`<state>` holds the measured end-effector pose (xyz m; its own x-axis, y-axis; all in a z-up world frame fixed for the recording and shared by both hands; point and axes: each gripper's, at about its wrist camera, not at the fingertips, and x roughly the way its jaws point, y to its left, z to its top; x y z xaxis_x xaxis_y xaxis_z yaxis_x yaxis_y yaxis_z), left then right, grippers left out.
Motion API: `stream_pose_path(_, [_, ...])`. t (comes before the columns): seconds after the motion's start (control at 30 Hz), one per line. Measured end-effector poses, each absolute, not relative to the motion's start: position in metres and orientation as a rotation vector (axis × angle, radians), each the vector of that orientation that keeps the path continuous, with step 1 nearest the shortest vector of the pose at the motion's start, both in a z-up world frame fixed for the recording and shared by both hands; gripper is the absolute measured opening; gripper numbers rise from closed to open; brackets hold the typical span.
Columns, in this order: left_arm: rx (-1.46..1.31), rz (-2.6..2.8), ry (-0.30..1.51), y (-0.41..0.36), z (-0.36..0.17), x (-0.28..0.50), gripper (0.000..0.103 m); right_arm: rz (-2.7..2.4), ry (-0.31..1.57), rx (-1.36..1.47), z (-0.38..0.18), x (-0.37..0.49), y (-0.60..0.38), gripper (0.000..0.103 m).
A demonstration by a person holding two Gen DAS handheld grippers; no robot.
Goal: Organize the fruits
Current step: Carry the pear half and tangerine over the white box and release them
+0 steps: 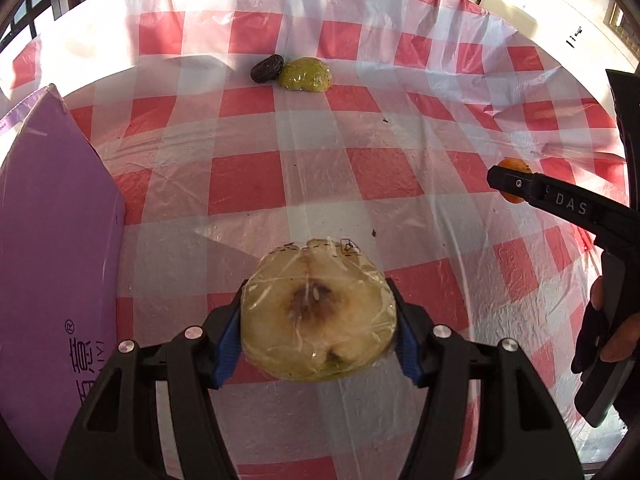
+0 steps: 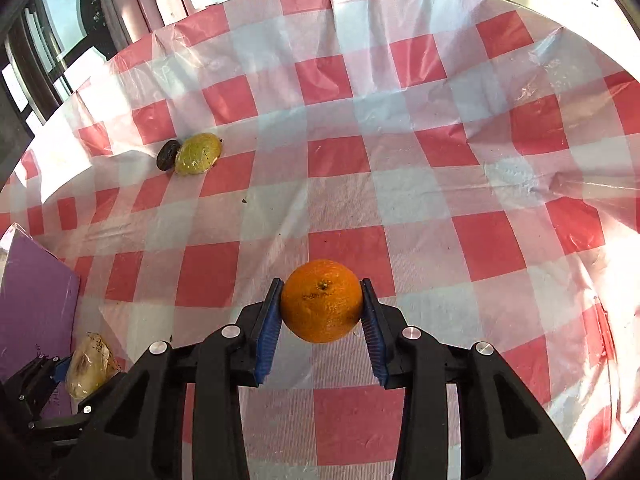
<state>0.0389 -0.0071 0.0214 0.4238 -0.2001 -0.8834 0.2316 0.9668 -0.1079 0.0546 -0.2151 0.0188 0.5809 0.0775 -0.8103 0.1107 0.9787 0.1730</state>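
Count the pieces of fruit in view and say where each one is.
4. Wrapped apple half in the left gripper; orange in the right gripper; dark fruit touching wrapped green fruit far across the table. The purple box may hide more.

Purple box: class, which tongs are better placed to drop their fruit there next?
Left. The left tongs, shut on the wrapped half fruit, sit right beside the purple box. The right tongs hold the orange farther away.

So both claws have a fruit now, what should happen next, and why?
Probably carry the wrapped apple half in the left claw toward the purple box beside it. Both claws already pinch their fruit, the right claw holding the orange, and the box lies nearest the left one.
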Motion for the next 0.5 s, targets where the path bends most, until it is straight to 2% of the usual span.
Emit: stream_pose_path(0.5, [0.134,-0.491,1.12,-0.006,0.056,-0.013,0.063,-0.036,1.057,0.22,0.023,-0.045,-0.164,0.037])
